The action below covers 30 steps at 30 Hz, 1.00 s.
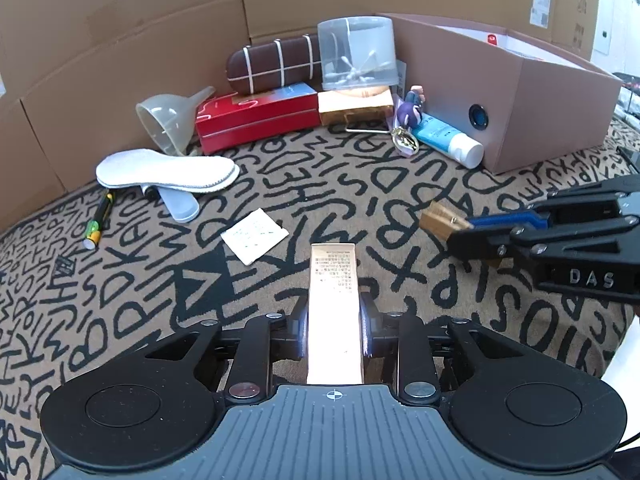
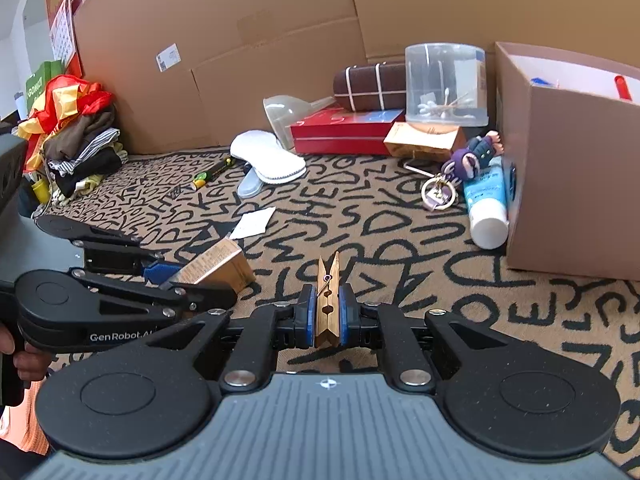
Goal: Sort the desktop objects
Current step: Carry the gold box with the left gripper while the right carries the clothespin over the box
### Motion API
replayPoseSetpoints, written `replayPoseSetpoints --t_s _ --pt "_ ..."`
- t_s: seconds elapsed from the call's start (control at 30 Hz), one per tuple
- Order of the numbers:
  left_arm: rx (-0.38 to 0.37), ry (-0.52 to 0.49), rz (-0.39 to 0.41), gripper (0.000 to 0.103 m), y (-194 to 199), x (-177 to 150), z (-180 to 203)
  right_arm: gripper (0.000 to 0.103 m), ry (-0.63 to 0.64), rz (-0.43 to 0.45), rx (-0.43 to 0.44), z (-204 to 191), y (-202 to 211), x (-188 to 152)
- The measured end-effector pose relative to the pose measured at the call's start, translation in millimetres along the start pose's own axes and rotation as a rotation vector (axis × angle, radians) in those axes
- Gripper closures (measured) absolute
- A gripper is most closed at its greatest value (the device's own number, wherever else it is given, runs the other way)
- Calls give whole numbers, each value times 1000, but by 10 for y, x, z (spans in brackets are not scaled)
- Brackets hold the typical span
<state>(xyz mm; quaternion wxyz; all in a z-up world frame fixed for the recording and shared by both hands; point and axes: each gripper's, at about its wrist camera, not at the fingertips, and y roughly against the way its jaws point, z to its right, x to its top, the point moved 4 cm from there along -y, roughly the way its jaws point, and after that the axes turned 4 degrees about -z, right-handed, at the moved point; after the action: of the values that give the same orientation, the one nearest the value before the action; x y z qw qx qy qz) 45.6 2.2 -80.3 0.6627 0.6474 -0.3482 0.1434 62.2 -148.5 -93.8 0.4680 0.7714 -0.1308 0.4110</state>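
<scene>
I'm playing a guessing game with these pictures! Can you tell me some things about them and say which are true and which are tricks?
1. The right gripper holds a wooden clothespin. True.
2. The left gripper is empty. False: its fingers are shut on a gold box.
3. The cotton swab tub sits on the floor. False: it rests on a gold packet.
4. The blue tube lies beside the brown box. True.

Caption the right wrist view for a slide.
Right gripper clamps a wooden clothespin above the patterned mat, left gripper holding a gold carton alongside.
</scene>
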Motion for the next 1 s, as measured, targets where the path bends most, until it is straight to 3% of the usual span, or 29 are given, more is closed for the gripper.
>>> replayPoseSetpoints --t_s 0.23,0.8,1.0 --pt "-33 26 14 81 12 56 79 89 -2 -2 5 -27 15 -33" --pt "-62 -14 133 81 243 486 292 89 8 111 -31 80 349 149" --pt "-92 -40 202 81 375 791 392 89 22 182 -56 155 543 310"
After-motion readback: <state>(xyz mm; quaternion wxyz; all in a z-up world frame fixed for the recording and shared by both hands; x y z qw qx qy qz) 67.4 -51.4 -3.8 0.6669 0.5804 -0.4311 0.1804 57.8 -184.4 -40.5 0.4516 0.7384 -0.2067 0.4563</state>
